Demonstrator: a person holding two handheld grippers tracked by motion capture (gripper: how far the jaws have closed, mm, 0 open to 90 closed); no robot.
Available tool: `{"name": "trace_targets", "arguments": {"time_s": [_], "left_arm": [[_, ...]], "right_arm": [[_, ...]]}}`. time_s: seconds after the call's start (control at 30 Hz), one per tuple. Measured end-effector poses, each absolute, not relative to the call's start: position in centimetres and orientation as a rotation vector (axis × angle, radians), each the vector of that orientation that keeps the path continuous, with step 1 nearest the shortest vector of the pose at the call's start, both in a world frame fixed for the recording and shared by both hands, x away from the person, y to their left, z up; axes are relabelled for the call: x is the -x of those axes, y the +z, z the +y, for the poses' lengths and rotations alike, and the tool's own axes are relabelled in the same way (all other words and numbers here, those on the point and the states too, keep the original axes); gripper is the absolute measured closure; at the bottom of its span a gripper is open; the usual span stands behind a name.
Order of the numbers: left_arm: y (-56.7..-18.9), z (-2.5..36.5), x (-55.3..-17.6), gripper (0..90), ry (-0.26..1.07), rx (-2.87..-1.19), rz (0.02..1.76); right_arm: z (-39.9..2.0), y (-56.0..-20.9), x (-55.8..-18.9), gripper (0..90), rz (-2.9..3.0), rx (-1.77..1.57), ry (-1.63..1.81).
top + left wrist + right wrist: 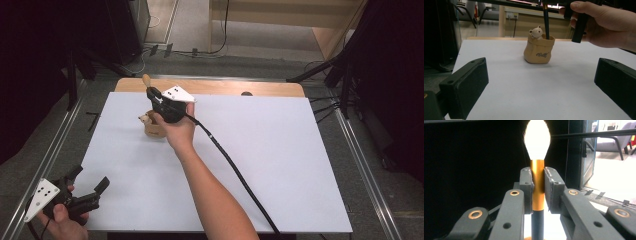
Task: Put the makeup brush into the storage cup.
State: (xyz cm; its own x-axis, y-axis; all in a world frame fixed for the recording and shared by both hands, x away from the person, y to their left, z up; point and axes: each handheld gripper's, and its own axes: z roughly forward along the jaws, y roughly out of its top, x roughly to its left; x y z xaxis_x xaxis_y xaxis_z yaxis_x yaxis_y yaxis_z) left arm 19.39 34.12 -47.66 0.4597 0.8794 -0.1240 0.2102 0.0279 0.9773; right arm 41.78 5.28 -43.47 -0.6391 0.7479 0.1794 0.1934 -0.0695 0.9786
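While the right gripper [538, 192] clamps a makeup brush [537, 182] by its gold ferrule, the pads press on both sides of the tube at the centre of the right gripper view, and the white bristle tuft above them is so overexposed that no texture can be made out. Below the jaws the dark handle runs down out of the bottom edge of that frame, so its lower end is cut off there.

Seen from the left gripper view, the same handle stands upright at upper centre and drops into a tan sack-shaped holder [539, 50] with a small bear figure [535, 32] at its rim; the tip is hidden inside the holder, and whether it touches the bottom cannot be told. The brush head is cut off by the top edge. A hand at upper right of that frame covers most of the right gripper.

From the high view, the holder [153, 127] sits left of centre on the white table top [280, 165], mostly hidden behind the right hand [179, 131] and the gripper, with just the bear and one tan side showing. The bristles peek out above the gripper as a small pale blob.

At lower left of the high view the left gripper [90, 187] rests at the table's edge, jaws spread apart with nothing between them, well apart from the holder; its hand is partly cut off by the bottom edge
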Motion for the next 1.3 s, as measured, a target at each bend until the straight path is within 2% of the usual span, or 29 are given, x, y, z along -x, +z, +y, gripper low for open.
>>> {"name": "trace_targets", "arguments": {"time_s": [0.43,0.53,0.67,0.83,1.3], "left_arm": [[-47.7,34.1,-19.4,0.0,0.692,-1.485,1.015],[-47.7,34.2,-19.4,0.0,0.692,-1.479,1.019],[-47.7,34.2,-19.4,0.0,0.693,-1.479,1.020],[-47.8,34.2,-19.5,0.0,0.697,-1.481,1.021],[-47.9,33.9,-19.5,0.0,0.697,-1.501,1.013]], "right_arm": [[4.9,-45.2,-41.6,77.5,1.860,-1.001,1.711],[4.7,-44.9,-41.3,47.3,1.886,-0.933,1.646],[3.9,-44.6,-41.0,28.2,1.893,-1.008,1.648],[2.2,-44.2,-40.3,19.0,1.871,-1.051,1.666],[-3.3,-44.3,-37.2,14.3,1.826,-1.131,1.613]]}}
